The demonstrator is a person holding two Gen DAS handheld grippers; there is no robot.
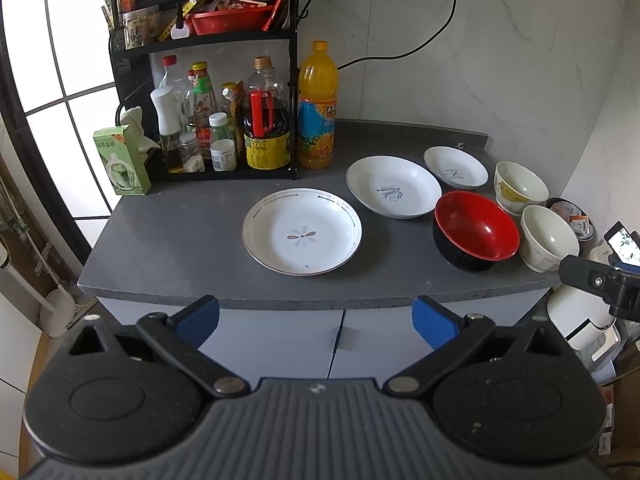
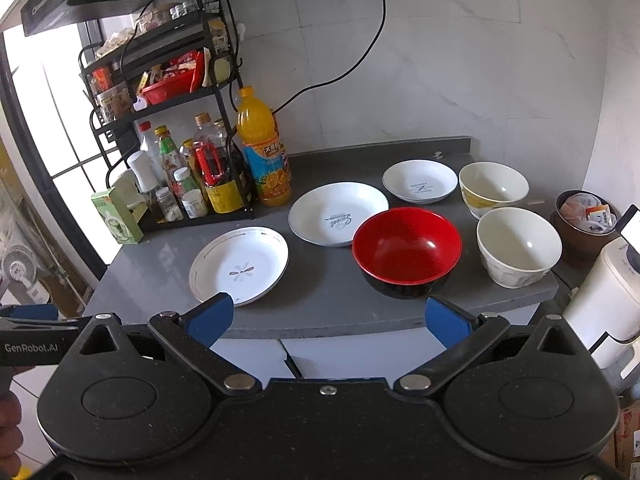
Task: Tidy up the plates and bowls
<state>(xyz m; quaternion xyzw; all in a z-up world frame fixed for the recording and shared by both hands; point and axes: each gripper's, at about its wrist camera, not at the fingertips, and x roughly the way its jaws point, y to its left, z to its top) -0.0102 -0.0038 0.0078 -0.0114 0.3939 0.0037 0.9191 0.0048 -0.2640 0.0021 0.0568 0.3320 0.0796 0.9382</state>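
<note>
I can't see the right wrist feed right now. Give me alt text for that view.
The open right tool hovers before a grey counter holding three white plates and three bowls, none stacked: flower plate, "Sweet" plate, small plate, red bowl, two cream bowls. A juice bottle and condiment rack stand left.

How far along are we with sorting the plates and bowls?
Nothing looks done yet: flower plate, script plate, small plate, red bowl and two cream bowls all sit apart on the counter. Left hand-held gripper and right hand-held gripper are open, empty. All stacking remains.
</note>
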